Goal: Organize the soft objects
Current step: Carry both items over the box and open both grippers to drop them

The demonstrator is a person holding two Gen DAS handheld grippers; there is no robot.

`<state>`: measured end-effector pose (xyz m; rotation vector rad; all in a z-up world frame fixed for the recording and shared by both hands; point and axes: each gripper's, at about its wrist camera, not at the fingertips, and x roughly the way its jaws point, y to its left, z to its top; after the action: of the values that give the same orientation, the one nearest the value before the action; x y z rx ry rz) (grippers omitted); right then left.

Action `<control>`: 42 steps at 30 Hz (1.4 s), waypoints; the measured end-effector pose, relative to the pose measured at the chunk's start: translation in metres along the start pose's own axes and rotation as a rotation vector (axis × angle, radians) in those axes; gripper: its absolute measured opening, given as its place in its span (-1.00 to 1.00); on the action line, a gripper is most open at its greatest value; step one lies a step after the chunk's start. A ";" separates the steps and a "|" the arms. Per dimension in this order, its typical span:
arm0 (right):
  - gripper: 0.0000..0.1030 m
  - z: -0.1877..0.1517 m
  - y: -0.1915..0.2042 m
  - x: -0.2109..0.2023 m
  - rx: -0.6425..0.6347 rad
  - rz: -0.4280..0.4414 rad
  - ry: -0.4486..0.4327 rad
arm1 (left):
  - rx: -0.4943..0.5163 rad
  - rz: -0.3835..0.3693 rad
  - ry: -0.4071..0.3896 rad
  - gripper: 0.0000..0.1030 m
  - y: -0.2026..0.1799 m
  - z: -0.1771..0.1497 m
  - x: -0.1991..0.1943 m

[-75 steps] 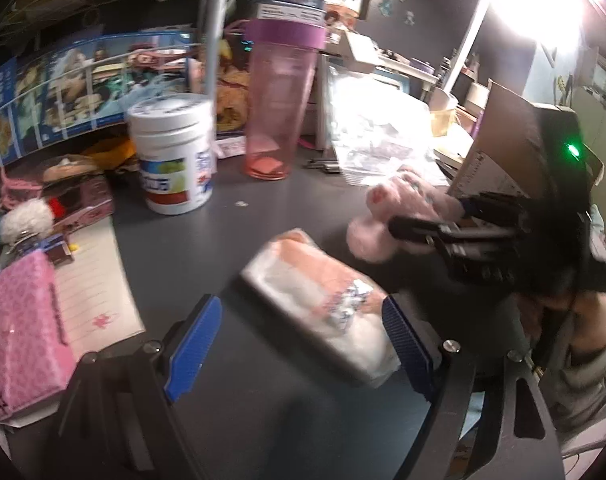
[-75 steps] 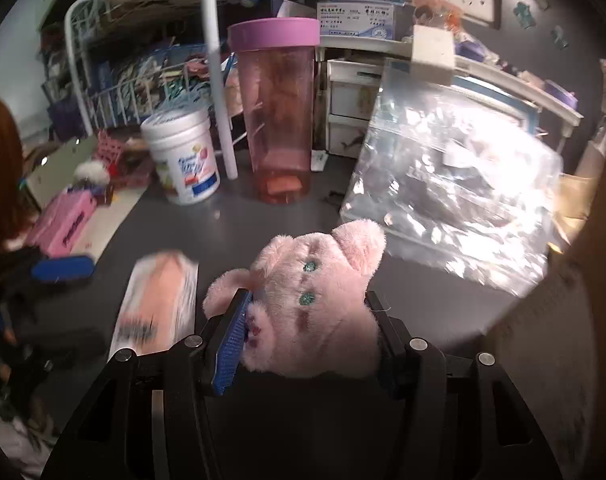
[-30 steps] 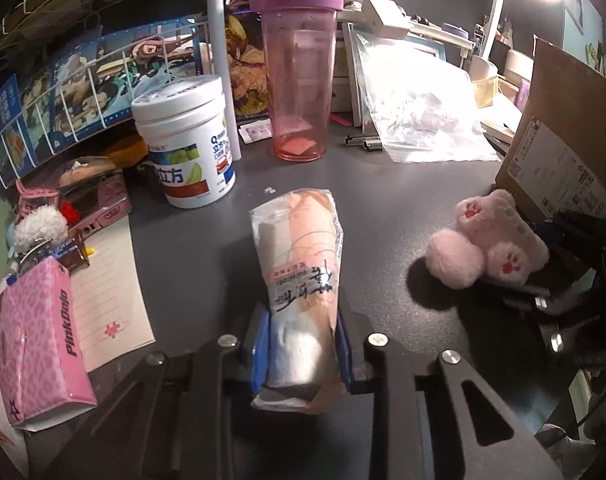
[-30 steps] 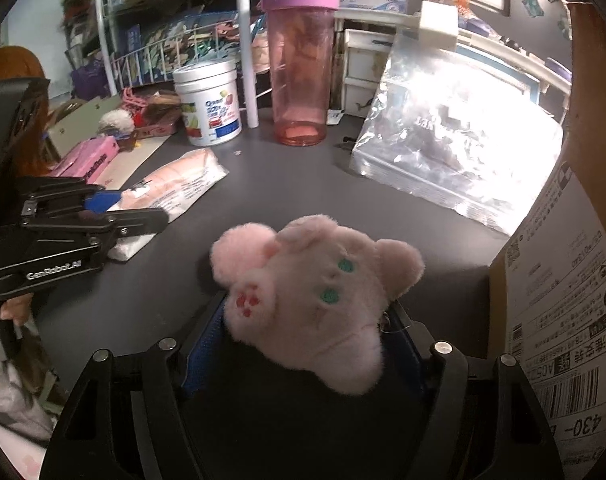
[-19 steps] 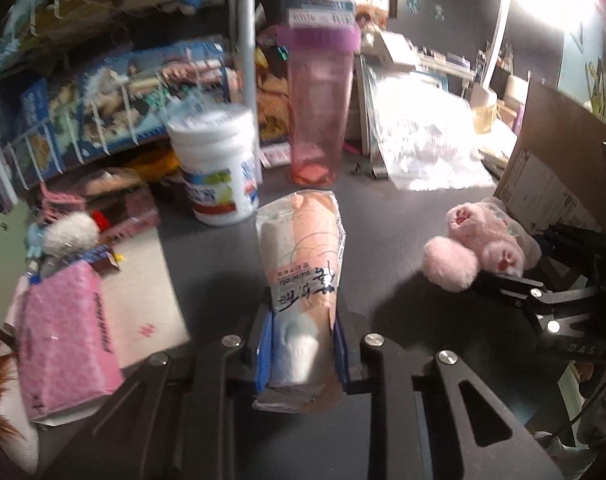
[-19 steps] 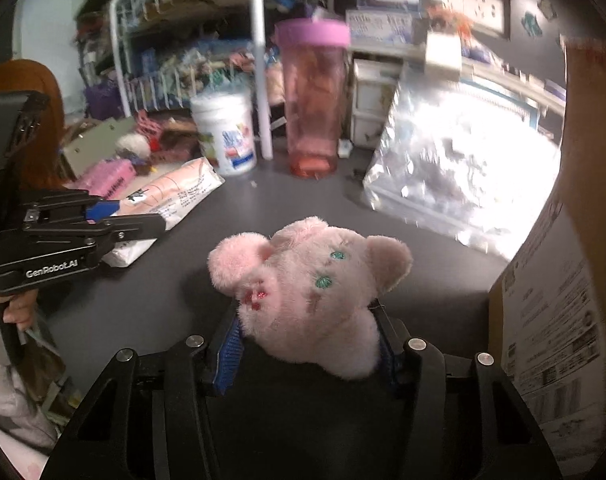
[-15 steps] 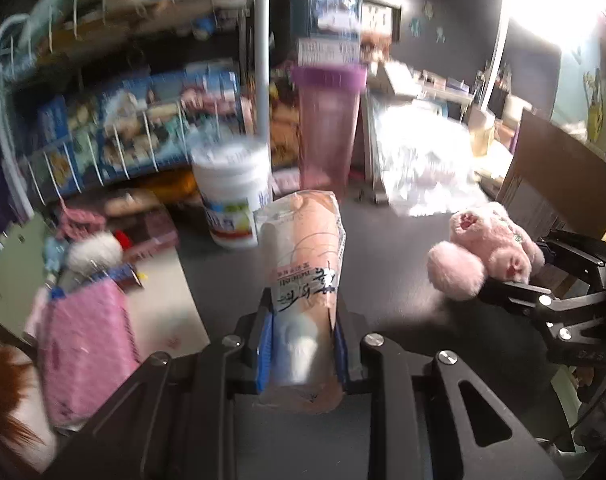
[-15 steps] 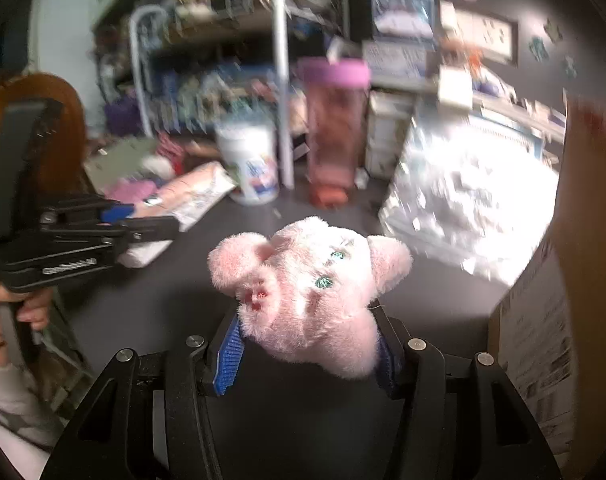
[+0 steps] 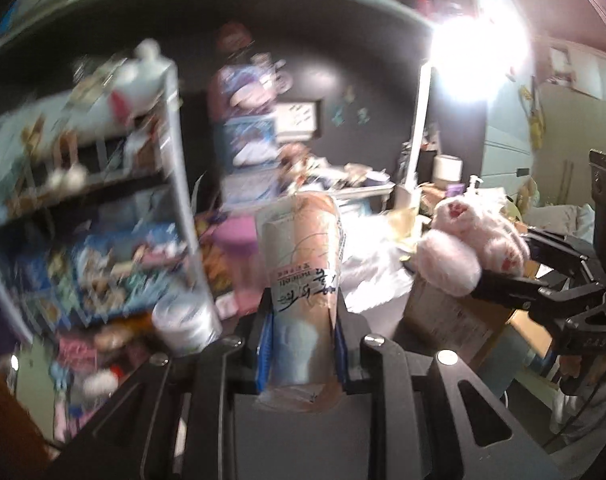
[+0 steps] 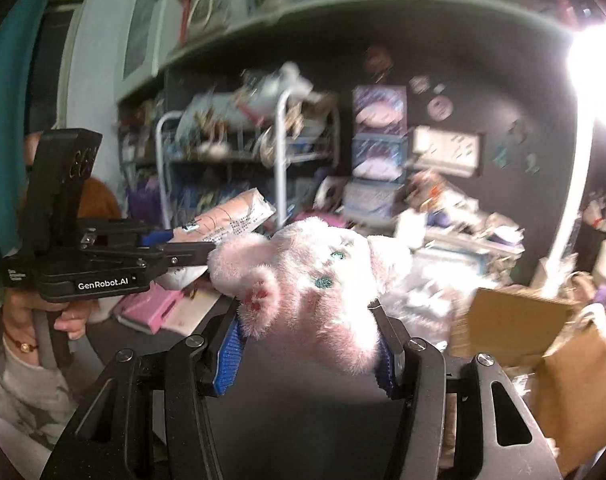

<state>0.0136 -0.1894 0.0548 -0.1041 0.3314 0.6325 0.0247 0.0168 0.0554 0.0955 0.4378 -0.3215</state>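
Both tongs are up in the air, and each one is holding something soft. Left tongs (image 9: 301, 344) squeeze a long soft pack (image 9: 301, 280) in clear wrap, peach and white with dark writing on it. The blue pads (image 9: 263, 354) press on both sides of its low part, and the rest of the pack sticks up and forward past the tips. Right tongs (image 10: 309, 354) hug a pink fluffy toy (image 10: 315, 280) with green eyes. The toy sits between the two fingers, and its head and one round paw bulge out over the top of them. From the right wrist view, the left tongs with the pack show on the left side, and their tips come very close to the toy's paw; I cannot tell if they touch. From the left wrist view, the toy shows on the right, pinched in the other black tongs. Behind them is a white wire rack (image 10: 279, 160) full of little things, all blurry. A brown cardboard box (image 10: 515, 320) sits low on the right.
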 end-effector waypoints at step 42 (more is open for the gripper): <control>0.47 -0.062 -0.132 -0.042 0.009 -0.250 0.134 | 0.237 -0.320 0.194 0.17 -0.183 0.068 0.127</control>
<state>0.0438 -0.3312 0.0099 -0.1770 0.4430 0.3772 0.1014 -0.2032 0.0582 0.2915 0.6074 -0.6823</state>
